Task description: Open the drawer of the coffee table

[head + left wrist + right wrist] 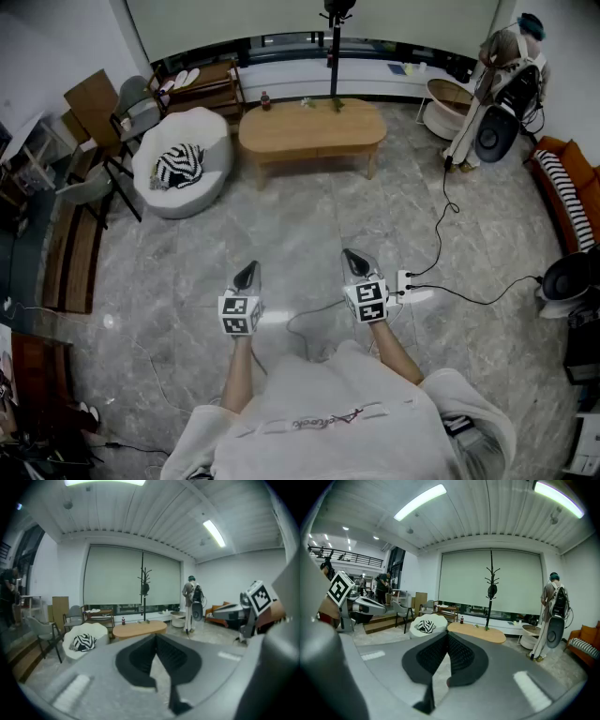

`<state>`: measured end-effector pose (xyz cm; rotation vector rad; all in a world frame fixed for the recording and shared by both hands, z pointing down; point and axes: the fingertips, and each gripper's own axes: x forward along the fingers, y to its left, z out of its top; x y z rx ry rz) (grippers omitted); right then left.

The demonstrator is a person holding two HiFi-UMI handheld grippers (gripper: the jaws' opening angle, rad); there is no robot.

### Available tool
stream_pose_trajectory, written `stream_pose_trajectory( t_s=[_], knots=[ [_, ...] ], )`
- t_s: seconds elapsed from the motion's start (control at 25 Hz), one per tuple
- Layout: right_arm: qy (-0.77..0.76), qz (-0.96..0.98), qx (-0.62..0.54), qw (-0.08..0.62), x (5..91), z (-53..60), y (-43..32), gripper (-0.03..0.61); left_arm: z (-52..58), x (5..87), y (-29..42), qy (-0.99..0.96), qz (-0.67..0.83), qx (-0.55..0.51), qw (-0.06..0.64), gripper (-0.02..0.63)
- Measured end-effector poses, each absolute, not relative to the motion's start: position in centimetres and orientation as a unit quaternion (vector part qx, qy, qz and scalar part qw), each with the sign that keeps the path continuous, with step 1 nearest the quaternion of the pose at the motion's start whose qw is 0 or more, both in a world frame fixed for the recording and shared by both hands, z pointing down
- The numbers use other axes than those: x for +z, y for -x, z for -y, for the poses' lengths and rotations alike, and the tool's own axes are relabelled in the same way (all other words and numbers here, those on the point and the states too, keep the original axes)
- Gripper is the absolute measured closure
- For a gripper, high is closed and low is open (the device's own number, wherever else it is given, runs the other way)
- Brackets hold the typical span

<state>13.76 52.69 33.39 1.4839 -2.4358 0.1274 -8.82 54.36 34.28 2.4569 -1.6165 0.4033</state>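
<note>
Both pairs of fingers [140, 660] are pressed together with nothing between them. The left gripper [247, 272] and the right gripper [354, 260] are held out side by side over bare marble floor, tipped slightly downward.

Just beside the right gripper, a white power strip [415, 284] lies on the floor. Its dark cables [441, 232] trail off to the right and toward the far wall. A step that way could catch a foot on them.

The coffee table [312, 128] stands well apart from both grippers, straight ahead across open floor. No drawer front or handle can be made out from here, so which side the drawer is on has yet to be found. Nothing blocks the straight path to it.

A white round armchair [211, 141] holding a striped cushion [180, 165] sits near the table's left end. A small bottle [265, 97] and a little plant [336, 105] are at the table top. A hard jerk on a stiff drawer might tip them or drag the light table.

Behind it rises a black coat stand [335, 47].
</note>
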Motion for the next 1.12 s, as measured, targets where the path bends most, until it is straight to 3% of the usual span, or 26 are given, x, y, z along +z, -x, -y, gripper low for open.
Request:
stream_pose_trajectory(
  t_s=[1.12],
  knots=[
    [-0.482,0.863,0.044,0.146,33.4,-54.1,-18.2,0.575,-55.4,33.2,3.8,-0.817,0.555,0.128,0.087,0.615]
  ],
)
